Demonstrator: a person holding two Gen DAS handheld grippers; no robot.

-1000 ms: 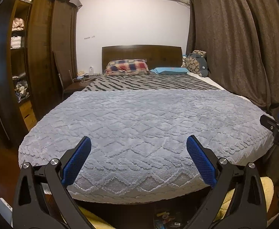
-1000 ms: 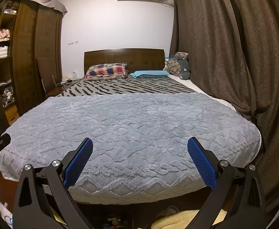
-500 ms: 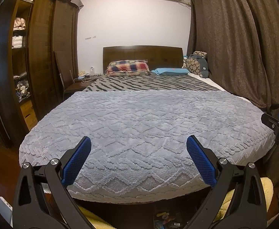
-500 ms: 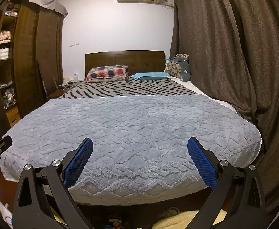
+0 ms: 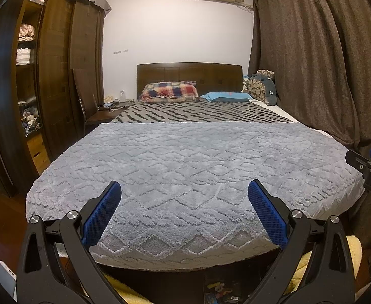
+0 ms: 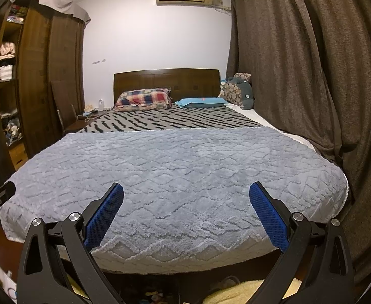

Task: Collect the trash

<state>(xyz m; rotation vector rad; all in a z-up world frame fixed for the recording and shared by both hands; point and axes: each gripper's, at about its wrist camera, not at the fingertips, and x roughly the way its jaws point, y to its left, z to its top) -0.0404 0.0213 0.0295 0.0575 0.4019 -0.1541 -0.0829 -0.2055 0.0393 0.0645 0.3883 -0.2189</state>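
Both grippers hover at the foot of a bed covered by a grey textured blanket [image 5: 185, 167]. My left gripper [image 5: 184, 190] is open, its blue pads spread wide with nothing between them. My right gripper [image 6: 186, 191] is open too and holds nothing. The right gripper's tip also shows at the right edge of the left wrist view, as does a bit of a hand. No piece of trash is clearly visible on the blanket. Small colourful items [image 5: 221, 290] lie on the dark floor under the bed's foot, too small to identify.
A striped cover [image 5: 200, 112], a plaid pillow [image 5: 171, 91] and a blue pillow [image 5: 227, 97] lie by the headboard. Dark curtains [image 5: 312, 63] hang on the right; a wooden wardrobe [image 5: 56, 76] and chair [image 5: 89, 101] stand left. A yellow fleece [image 6: 236, 293] lies below.
Both views have tilted slightly, so the bed sits a touch lower in the frames. The grippers stay open and hold nothing.
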